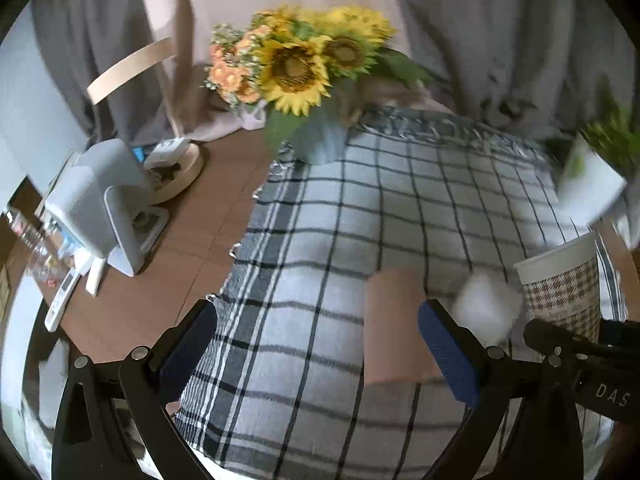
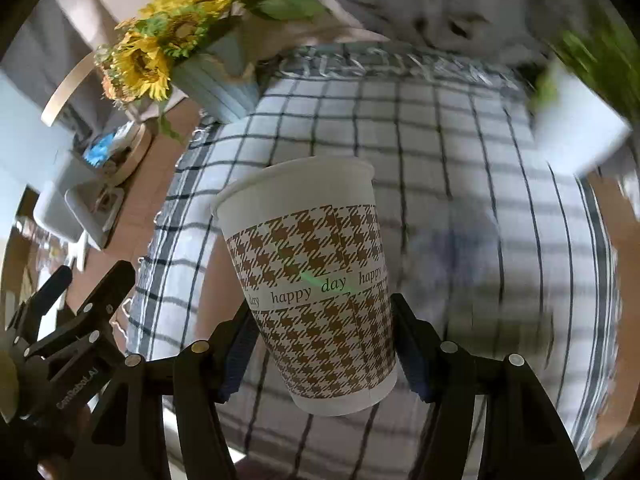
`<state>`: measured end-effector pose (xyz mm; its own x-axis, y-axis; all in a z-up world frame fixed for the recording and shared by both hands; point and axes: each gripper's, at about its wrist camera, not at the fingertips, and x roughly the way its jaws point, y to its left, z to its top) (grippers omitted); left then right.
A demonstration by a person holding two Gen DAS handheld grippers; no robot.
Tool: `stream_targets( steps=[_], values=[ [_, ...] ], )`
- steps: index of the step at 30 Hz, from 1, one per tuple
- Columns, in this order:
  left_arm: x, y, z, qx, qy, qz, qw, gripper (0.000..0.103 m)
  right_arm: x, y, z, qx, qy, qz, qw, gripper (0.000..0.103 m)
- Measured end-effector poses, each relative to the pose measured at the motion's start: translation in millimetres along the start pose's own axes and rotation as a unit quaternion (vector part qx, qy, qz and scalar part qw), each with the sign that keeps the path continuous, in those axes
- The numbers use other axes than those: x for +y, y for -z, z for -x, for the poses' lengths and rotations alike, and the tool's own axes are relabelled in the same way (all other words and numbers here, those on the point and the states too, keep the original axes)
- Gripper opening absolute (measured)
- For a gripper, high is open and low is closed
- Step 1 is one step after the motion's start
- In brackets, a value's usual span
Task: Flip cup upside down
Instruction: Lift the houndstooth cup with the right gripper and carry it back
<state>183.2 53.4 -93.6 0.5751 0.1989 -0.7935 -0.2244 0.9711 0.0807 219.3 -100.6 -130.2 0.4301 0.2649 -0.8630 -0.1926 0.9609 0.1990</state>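
Observation:
A white paper cup [image 2: 316, 280] with a brown houndstooth print and the words "happy day" sits between my right gripper's [image 2: 320, 340] fingers, which are shut on its lower half. The cup is lifted off the checked cloth, rim up and tilted a little to the left. In the left wrist view the same cup [image 1: 564, 280] shows at the right edge, with the right gripper [image 1: 568, 340] beneath it. My left gripper [image 1: 320, 344] is open and empty above the cloth.
A checked cloth [image 1: 360, 208] covers a brown table [image 1: 200, 220]. A vase of sunflowers [image 1: 304, 64] stands at the back. A white device [image 1: 104, 208] and a round tray [image 1: 176, 172] are at the left. A blurred pink and white thing [image 1: 400, 320] lies near the left gripper. A white box [image 2: 580, 132] stands back right.

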Motion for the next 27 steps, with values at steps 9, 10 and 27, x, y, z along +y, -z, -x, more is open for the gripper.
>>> stream_targets(
  steps=[9,10,27],
  values=[
    [8,41,-8,0.031,0.034,-0.054,0.9975,0.103,-8,71,-16,0.017,-0.003,-0.1,0.995,0.064],
    [9,44,-10,0.035,0.035,-0.057,0.9972,0.103,-8,77,-19,0.022,-0.002,-0.108,0.994,0.064],
    [5,80,-40,0.084,0.057,-0.089,0.9909,0.102,-14,128,-64,0.078,0.0,-0.169,0.982,0.064]
  ],
)
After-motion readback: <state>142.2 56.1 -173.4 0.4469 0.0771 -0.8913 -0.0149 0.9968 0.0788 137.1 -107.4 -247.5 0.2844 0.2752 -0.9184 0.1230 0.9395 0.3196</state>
